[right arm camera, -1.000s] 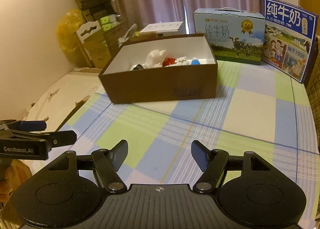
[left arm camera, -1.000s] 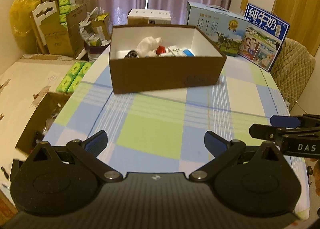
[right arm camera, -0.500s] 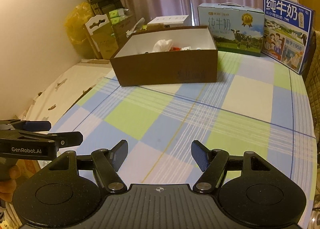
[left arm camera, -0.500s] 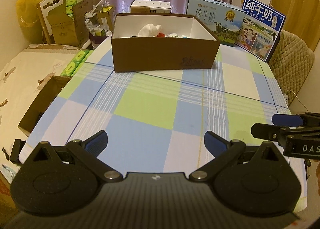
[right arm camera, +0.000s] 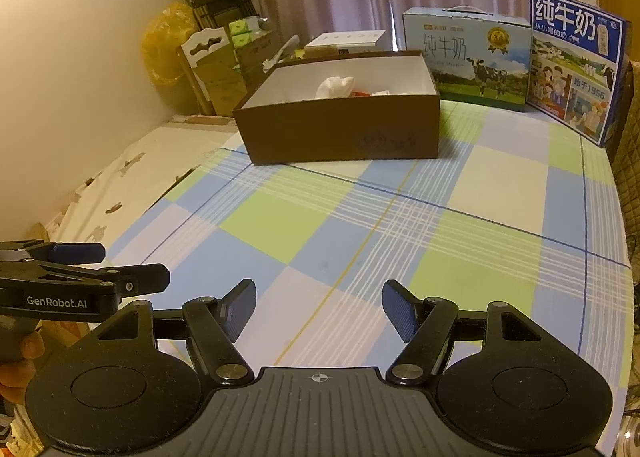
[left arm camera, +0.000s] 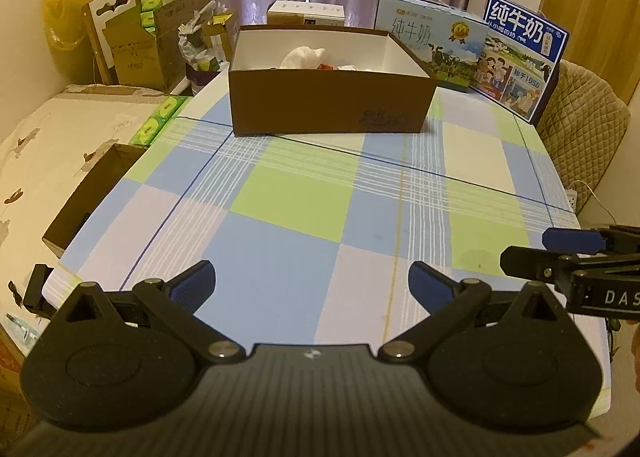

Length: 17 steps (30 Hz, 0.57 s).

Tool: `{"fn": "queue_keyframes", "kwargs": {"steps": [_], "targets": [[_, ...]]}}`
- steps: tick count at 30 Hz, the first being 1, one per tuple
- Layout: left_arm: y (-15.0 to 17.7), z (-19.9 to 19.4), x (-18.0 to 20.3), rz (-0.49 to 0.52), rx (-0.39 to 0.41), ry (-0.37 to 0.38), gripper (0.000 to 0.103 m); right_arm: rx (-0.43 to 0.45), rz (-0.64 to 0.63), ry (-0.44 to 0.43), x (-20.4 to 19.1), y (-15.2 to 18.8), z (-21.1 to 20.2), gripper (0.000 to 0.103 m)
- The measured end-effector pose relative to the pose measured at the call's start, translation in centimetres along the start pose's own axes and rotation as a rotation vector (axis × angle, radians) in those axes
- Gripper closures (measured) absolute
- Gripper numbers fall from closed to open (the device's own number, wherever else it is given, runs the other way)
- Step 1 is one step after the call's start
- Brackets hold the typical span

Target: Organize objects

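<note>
Checked blue-green tablecloth (left arm camera: 288, 193) bare at centre; brown open-topped cardboard box (left arm camera: 328, 105) at 12 o'clock holds white crumpled items — likely the sorted objects. Left gripper (left arm camera: 312, 285) and right gripper (right arm camera: 318, 307) hover wide open, empty — apparently done.

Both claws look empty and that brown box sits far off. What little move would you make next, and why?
Probably bring the left gripper forward toward the brown box. Both it and the right gripper are open and empty, the checked tablecloth before them bare, and the only loose items lie inside the box.
</note>
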<state>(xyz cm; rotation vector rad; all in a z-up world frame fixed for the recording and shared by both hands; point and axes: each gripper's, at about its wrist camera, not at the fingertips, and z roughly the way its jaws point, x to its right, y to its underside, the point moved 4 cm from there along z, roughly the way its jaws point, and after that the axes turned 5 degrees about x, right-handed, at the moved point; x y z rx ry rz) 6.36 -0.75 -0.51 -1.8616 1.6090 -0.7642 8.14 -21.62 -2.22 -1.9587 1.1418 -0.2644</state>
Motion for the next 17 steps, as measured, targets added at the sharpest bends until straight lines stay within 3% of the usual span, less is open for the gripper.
{"fn": "queue_keyframes", "kwargs": {"steps": [17], "targets": [[-0.4, 0.5, 1.9, 0.014, 0.0, 0.009, 0.001, 0.001, 0.015, 0.007, 1.6, 0.1, -0.5, 0.036]]}}
